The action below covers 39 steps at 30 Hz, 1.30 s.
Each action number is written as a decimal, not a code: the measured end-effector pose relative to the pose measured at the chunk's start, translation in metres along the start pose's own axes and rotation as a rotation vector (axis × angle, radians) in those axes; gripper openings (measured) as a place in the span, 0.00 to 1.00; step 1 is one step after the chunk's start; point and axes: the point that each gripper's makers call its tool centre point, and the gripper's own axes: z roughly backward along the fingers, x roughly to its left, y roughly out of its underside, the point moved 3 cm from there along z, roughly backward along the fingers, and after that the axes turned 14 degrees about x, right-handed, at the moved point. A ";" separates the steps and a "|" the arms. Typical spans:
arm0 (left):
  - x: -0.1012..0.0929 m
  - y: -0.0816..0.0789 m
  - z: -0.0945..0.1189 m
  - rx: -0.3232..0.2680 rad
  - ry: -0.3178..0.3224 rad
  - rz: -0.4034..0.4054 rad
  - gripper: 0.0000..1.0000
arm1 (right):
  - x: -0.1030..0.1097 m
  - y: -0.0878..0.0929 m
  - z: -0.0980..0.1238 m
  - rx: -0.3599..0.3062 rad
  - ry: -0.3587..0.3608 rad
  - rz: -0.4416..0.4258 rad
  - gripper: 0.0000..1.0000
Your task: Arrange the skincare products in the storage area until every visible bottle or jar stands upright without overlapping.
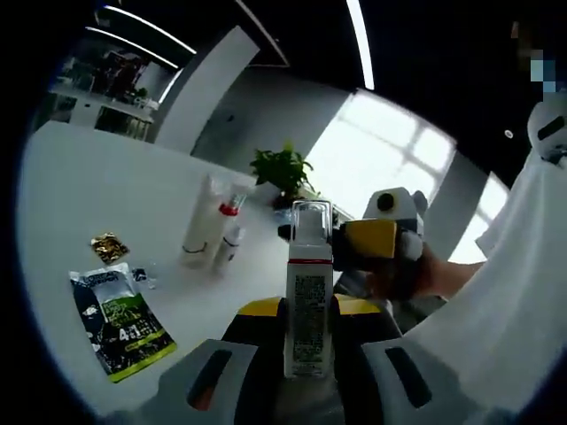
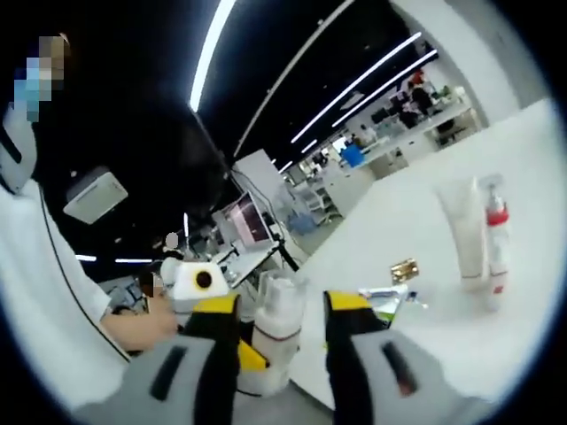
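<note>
1. Gripping pump bottle (image 1: 308, 301) upright in left claw (image 1: 306, 354), jaws clenched on its lower body, held above bench (image 1: 106, 186) edge.
2. Right claw (image 2: 282, 354) released, jaws apart around same pump bottle (image 2: 276, 332), contact unclear.
3. White tube (image 1: 200, 223) and red-collared spray bottle (image 1: 229, 235) upright, just beside each other on bench.
4. Green-black sachet (image 1: 120, 320) and small gold packet (image 1: 109, 247) flat, nearer bench edge.
5. Potted plant (image 1: 282, 170) at far end.
</note>
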 end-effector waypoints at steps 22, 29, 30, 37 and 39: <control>-0.001 -0.005 -0.013 0.085 -0.064 -0.126 0.18 | 0.000 -0.002 0.004 0.009 0.059 0.072 0.22; 0.001 -0.007 -0.023 0.187 -0.157 -0.269 0.20 | 0.001 -0.001 0.005 0.086 0.168 0.254 0.22; 0.002 -0.007 -0.024 0.203 -0.173 -0.292 0.20 | 0.001 0.000 0.005 0.098 0.180 0.271 0.22; 0.005 -0.006 -0.033 0.283 -0.203 -0.391 0.18 | -0.001 0.004 0.005 0.141 0.217 0.361 0.22; 0.008 -0.005 -0.034 0.301 -0.210 -0.407 0.18 | -0.003 0.006 0.006 0.154 0.227 0.375 0.21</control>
